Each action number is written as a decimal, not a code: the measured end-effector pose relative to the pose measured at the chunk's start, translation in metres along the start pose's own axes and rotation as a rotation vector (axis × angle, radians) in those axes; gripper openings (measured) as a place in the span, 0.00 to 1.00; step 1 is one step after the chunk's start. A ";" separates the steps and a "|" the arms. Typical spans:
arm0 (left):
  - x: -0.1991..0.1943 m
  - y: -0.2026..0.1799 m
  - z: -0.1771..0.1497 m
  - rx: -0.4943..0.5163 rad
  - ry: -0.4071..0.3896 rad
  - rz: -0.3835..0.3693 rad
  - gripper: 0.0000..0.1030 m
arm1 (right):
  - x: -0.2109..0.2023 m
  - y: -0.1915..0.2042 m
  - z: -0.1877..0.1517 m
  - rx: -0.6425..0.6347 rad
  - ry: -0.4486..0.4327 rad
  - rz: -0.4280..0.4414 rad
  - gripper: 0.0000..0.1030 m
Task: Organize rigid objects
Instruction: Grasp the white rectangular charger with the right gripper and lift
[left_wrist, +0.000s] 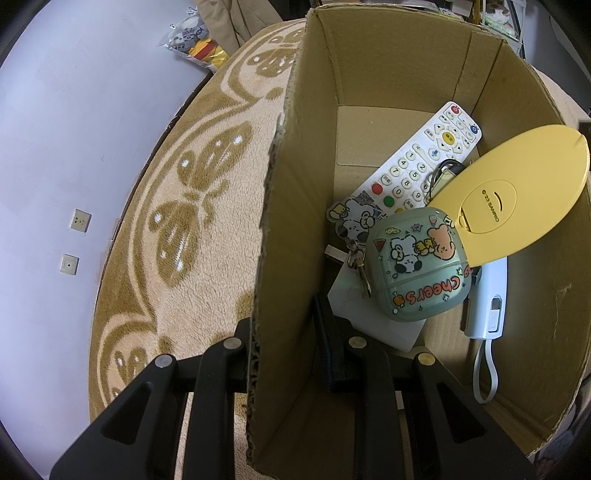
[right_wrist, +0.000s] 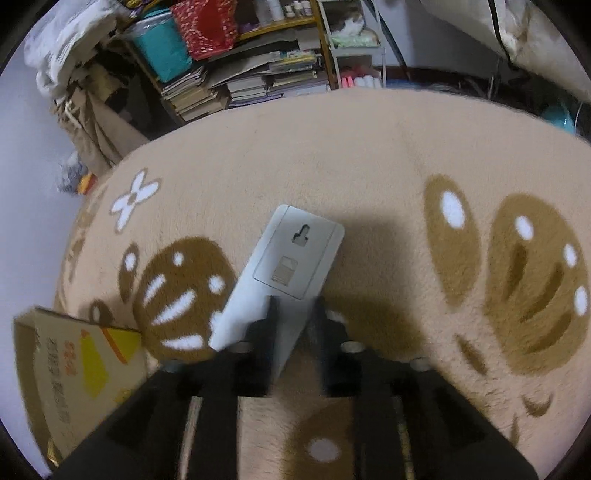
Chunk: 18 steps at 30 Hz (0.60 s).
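- Rug (right_wrist: 369, 147): fills most of both views; the task's things lie on it or in the box.
- Box (left_wrist: 406, 74): fills the right of the left wrist view. The left gripper (left_wrist: 284, 347) is clamped on its near wall, one finger inside and one outside. Judgement: keep that hold firm so the box stays put for loading.
- Remote (right_wrist: 288, 266): white, back up, centre of the right wrist view. The right gripper (right_wrist: 295, 314) straddles its near end, jaws partly apart; motion blur hides whether the pads press it. Judgement: close squarely across its narrow sides before lifting toward the box.
- Already in the box: another remote (left_wrist: 417, 166), yellow mirror (left_wrist: 513, 188), green case (left_wrist: 421, 258).
- Hidden: items under the mirror; the box floor nearest the gripper.
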<state>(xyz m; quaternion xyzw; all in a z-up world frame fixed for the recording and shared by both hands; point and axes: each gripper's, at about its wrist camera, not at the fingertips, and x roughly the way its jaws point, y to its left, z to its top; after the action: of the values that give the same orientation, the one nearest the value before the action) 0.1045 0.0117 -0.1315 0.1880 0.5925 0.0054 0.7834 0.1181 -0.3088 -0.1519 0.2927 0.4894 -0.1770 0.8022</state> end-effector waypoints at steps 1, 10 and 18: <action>0.000 0.000 0.000 0.000 0.000 0.000 0.21 | 0.002 -0.002 0.001 0.032 0.001 0.021 0.53; -0.001 -0.001 0.000 0.001 0.000 0.000 0.21 | 0.023 0.013 0.004 0.063 -0.047 -0.034 0.58; 0.000 0.000 0.000 0.001 0.000 -0.001 0.21 | 0.017 0.025 -0.003 -0.082 -0.045 -0.100 0.52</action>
<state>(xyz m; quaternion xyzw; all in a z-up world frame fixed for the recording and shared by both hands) 0.1047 0.0111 -0.1311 0.1881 0.5926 0.0048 0.7832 0.1384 -0.2877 -0.1611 0.2305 0.4921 -0.2032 0.8145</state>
